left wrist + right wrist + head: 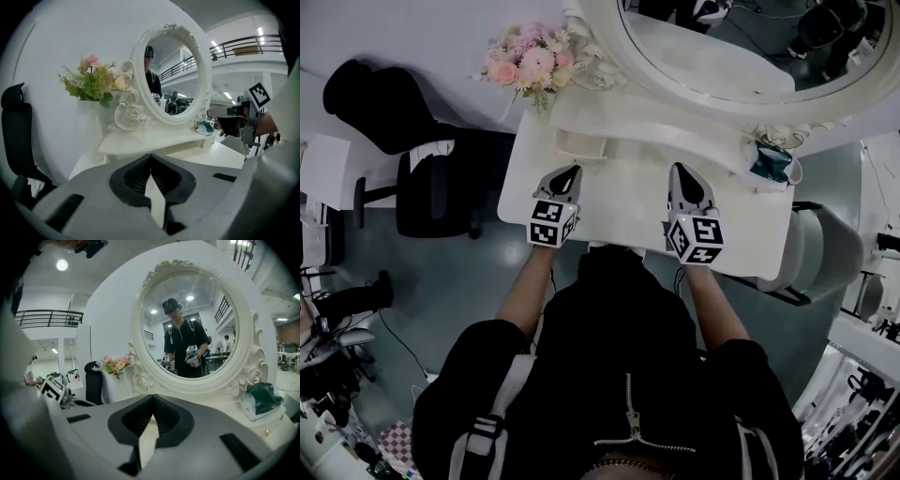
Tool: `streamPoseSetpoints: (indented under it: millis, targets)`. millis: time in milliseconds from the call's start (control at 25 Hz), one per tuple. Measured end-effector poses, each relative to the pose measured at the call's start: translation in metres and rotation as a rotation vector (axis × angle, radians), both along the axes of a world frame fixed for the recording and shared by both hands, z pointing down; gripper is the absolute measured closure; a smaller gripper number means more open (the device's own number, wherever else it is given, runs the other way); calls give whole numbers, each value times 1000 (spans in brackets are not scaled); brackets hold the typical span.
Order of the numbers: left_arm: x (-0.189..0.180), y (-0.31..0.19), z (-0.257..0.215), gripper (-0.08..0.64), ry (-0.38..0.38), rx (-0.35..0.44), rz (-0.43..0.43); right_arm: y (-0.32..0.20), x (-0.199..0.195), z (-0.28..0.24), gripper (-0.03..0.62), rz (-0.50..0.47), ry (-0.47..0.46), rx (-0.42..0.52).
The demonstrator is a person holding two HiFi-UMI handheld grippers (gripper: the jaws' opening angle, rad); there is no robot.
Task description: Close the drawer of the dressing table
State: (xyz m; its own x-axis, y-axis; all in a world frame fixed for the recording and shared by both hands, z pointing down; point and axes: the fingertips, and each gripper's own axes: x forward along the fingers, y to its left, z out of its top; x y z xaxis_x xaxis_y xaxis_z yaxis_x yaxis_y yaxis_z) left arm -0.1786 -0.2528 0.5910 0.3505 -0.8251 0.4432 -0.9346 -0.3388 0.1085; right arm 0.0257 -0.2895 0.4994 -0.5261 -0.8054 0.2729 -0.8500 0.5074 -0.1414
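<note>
The white dressing table (750,234) lies below me, and a small drawer (579,147) stands out from the raised shelf under the oval mirror (712,56). My left gripper (571,172) hovers over the tabletop just in front of that drawer, its jaws shut and empty. My right gripper (680,172) hangs over the middle of the tabletop, also shut on nothing. In the left gripper view the left gripper (150,157) points at the shelf (154,140) below the mirror, and the jaws hide the drawer. The right gripper (152,399) faces the mirror (187,324) in its own view.
A bunch of pink flowers (530,61) stands at the table's back left corner. A teal and white object (769,161) sits at the back right. A black office chair (403,141) stands left of the table, and a grey seat (825,253) right of it.
</note>
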Motion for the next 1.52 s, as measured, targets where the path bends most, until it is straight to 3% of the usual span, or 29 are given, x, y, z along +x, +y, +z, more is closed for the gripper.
streamPoseSetpoints:
  millis: [280,360,560,1120,1520]
  targets:
    - [-13,3,29,556,-32,-61,-32,-7,2,7,591,4,6,-19]
    - [-18,1,40,468,-40,-84,-47,-9,3,8,591,7,8,-20]
    - [-33,-4,68,374,-4,-164,-130,-13,9,9,591,23,3,-27]
    - [-36,-22,130,390,13,-364,-177,-17,41,7,591,100,20,-27]
    - [-33,-23,143,482,14,-377,-177,-21,55,6,591,142,25,-22]
